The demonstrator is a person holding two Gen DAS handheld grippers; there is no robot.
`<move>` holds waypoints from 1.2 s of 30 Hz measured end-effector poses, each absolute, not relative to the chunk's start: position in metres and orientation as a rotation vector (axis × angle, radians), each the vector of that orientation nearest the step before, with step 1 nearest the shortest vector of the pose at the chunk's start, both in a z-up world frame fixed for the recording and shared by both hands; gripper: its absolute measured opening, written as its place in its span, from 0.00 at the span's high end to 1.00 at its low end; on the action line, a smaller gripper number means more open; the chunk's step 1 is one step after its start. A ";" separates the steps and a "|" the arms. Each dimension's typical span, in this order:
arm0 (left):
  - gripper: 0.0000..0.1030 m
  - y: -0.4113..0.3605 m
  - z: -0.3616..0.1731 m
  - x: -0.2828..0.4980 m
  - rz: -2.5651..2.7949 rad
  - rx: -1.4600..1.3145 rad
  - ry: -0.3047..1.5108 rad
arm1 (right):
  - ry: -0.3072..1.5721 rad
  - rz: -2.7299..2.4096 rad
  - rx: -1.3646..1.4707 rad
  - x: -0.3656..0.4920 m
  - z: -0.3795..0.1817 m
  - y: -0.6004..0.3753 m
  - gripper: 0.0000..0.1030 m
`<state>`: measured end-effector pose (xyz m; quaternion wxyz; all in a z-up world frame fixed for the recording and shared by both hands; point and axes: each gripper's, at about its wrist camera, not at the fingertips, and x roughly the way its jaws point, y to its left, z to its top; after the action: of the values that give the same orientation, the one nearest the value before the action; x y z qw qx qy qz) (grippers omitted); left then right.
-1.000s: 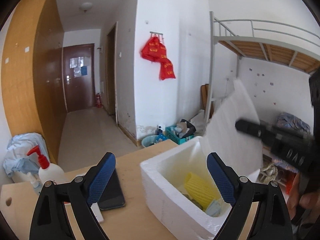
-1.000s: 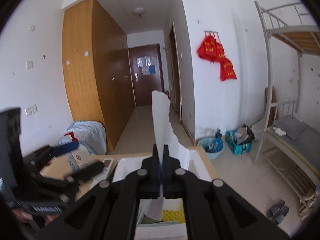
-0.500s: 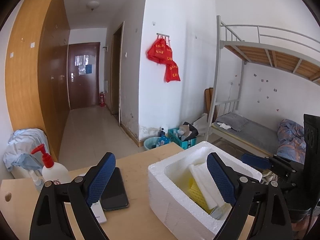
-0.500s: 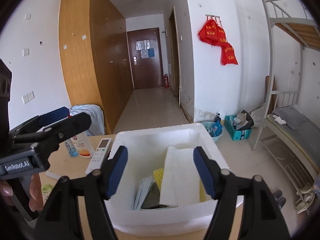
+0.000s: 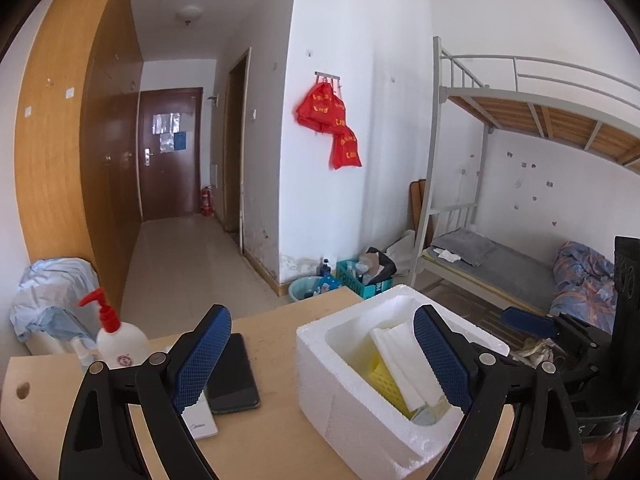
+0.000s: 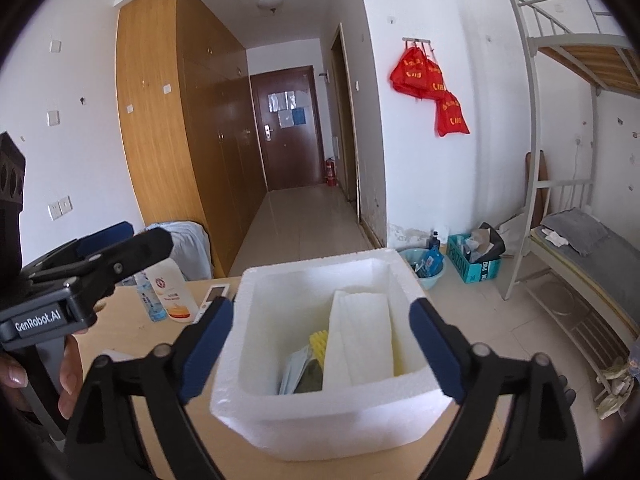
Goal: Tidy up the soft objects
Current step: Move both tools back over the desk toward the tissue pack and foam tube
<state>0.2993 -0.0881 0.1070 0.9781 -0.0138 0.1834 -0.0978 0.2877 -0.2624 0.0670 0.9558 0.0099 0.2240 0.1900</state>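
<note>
A white foam box (image 6: 320,420) stands on the wooden table (image 5: 272,440). In it a white foam sheet (image 6: 360,340) leans on a yellow sponge (image 6: 318,342) beside some flat packets. My right gripper (image 6: 320,348) hangs over the box's near wall. Its jaws are opening, and no pad touches the sheet. In the left wrist view the foam box (image 5: 340,392) sits low right with the foam sheet (image 5: 404,364) and yellow sponge (image 5: 386,384) inside. My left gripper (image 5: 320,360) is open and holds nothing.
On the table's left side are a red-pump bottle (image 5: 116,340), a black phone (image 5: 232,372) and a white remote (image 5: 202,420). A lotion bottle (image 6: 172,292) stands behind. A bunk bed (image 5: 500,264) stands to the right, past the table edge.
The right gripper went from shut on the upright foam sheet to wide open. The sheet dropped into the box and now leans inside it. The left gripper stayed open.
</note>
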 end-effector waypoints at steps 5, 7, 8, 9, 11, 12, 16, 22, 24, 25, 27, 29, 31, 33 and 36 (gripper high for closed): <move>0.10 -0.085 0.123 0.269 -0.174 -0.017 0.345 | 0.422 0.399 0.044 0.266 0.079 -0.268 0.08; 0.10 -0.081 0.128 0.254 -0.159 -0.013 0.330 | 0.401 0.410 0.051 0.254 0.085 -0.269 0.08; 0.10 -0.079 0.129 0.247 -0.150 -0.012 0.326 | 0.391 0.417 0.052 0.249 0.087 -0.268 0.08; 0.10 -0.076 0.131 0.239 -0.139 -0.015 0.321 | 0.382 0.425 0.052 0.243 0.089 -0.267 0.08; 0.10 -0.071 0.134 0.224 -0.121 -0.022 0.311 | 0.363 0.444 0.051 0.230 0.092 -0.265 0.06; 0.10 -0.068 0.135 0.216 -0.109 -0.023 0.307 | 0.355 0.452 0.052 0.225 0.094 -0.264 0.05; 0.10 -0.053 0.141 0.182 -0.072 -0.027 0.285 | 0.324 0.480 0.064 0.202 0.099 -0.258 0.00; 0.06 -0.017 0.144 0.125 -0.006 -0.059 0.246 | 0.330 0.510 0.057 0.178 0.097 -0.239 0.00; 0.06 -0.007 0.144 0.109 0.012 -0.059 0.240 | 0.325 0.521 0.046 0.170 0.097 -0.228 0.00; 0.06 -0.002 0.144 0.101 0.020 -0.056 0.236 | 0.321 0.528 0.047 0.167 0.097 -0.226 0.00; 0.06 0.002 0.145 0.091 0.028 -0.050 0.230 | 0.314 0.545 0.042 0.159 0.098 -0.217 0.00; 0.01 0.008 0.145 0.077 0.040 -0.043 0.217 | 0.302 0.556 0.030 0.150 0.099 -0.209 0.00; 0.00 0.012 0.145 0.063 0.050 -0.041 0.201 | 0.300 0.566 0.014 0.142 0.100 -0.199 0.00; 0.00 0.018 0.144 0.049 0.050 -0.040 0.193 | 0.295 0.584 0.009 0.134 0.100 -0.193 0.00; 0.00 0.023 0.142 0.033 0.073 -0.035 0.181 | 0.285 0.607 -0.007 0.122 0.101 -0.182 0.00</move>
<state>0.0333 0.0234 0.1416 0.9951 -0.0176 0.0903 0.0363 0.1219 -0.1818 0.1008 0.9443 -0.0037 0.1398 0.2979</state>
